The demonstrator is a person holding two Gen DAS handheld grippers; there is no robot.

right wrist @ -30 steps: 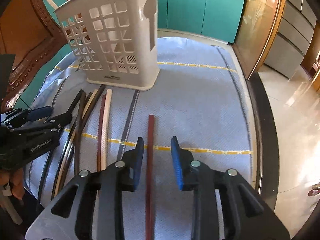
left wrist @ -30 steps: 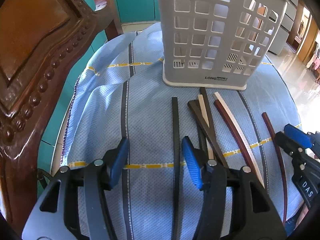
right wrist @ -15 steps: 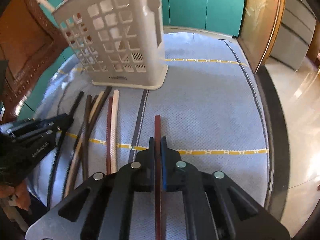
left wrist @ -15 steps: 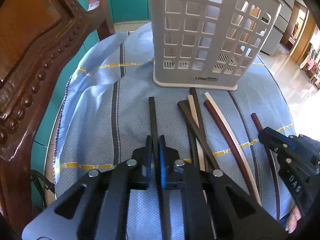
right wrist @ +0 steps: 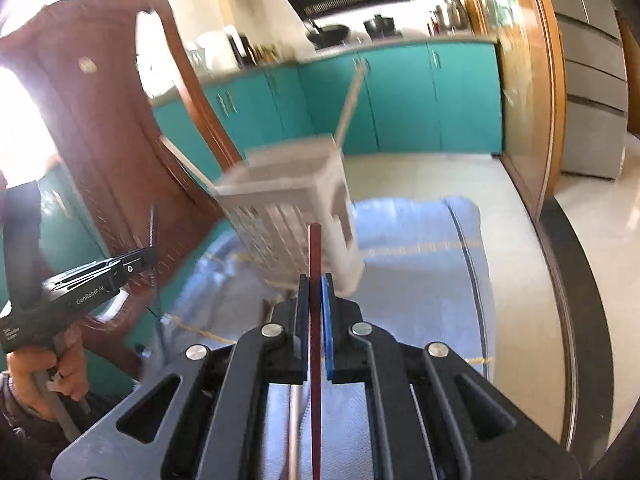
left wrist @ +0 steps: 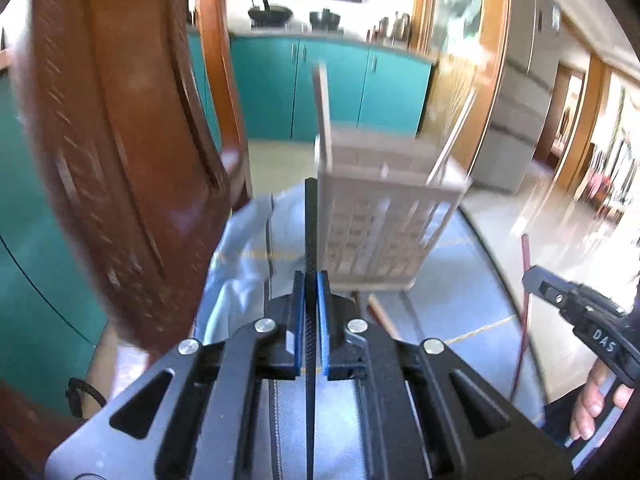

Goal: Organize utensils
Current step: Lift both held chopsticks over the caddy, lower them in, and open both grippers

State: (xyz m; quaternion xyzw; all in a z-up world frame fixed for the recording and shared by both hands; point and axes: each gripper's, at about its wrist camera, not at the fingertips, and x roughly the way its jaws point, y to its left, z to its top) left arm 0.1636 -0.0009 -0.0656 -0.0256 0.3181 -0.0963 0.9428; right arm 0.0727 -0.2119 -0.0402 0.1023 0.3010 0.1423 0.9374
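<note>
Each gripper has one chopstick pinched and lifted off the table. The black chopstick [left wrist: 310, 232] sits between the left gripper [left wrist: 311, 312]'s blue pads, tip pointing up beside the white utensil basket [left wrist: 380, 232]. The dark red chopstick [right wrist: 314, 264] is clamped the same way in the right gripper [right wrist: 314, 312], with the basket [right wrist: 292, 216] just behind it. The basket already has a couple of pale sticks poking out, and it stands on the blue cloth [right wrist: 420, 280] over the table. Looks like the carry step; next I'd guess each tip gets tilted down over the open top and dropped in. Frames are blurry, so aim matters.
</note>
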